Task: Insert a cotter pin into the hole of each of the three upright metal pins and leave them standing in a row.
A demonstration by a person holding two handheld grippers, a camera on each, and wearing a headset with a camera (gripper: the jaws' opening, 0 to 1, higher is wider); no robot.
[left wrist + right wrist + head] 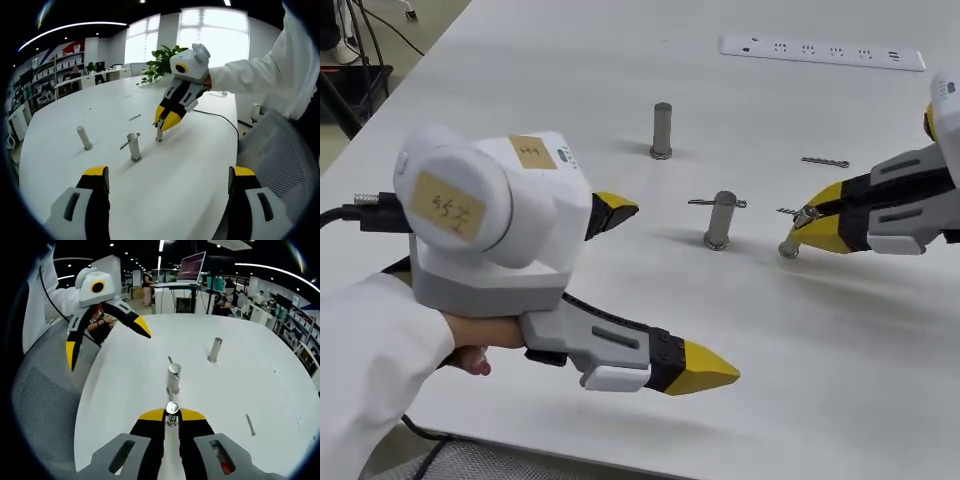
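Head view shows the left hand-held gripper point(685, 290) over the near edge of the white worktop point(820, 380), gripped by a hand point(470, 345) in a white sleeve, its yellow-tipped jaws spread wide and holding nothing. Three metal pins stand upright in a slanting row around the middle of the worktop. The bare metal pin point(662, 130) is the one nearest the far edge, and its hole is not visible. The middle metal pin point(721, 218) has an inserted cotter pin point(705, 203) passing through its top. The third metal pin point(788, 248) stands closest to the right edge, just below the tips of the right hand-held gripper point(798, 232), whose jaws are pressed together on a held cotter pin point(790, 212) that sticks out level with the top of that pin; whether it is already in the hole cannot be told. A loose cotter pin point(825, 161) lies flat toward the right edge, and a power strip point(820, 50) lies along the far edge.
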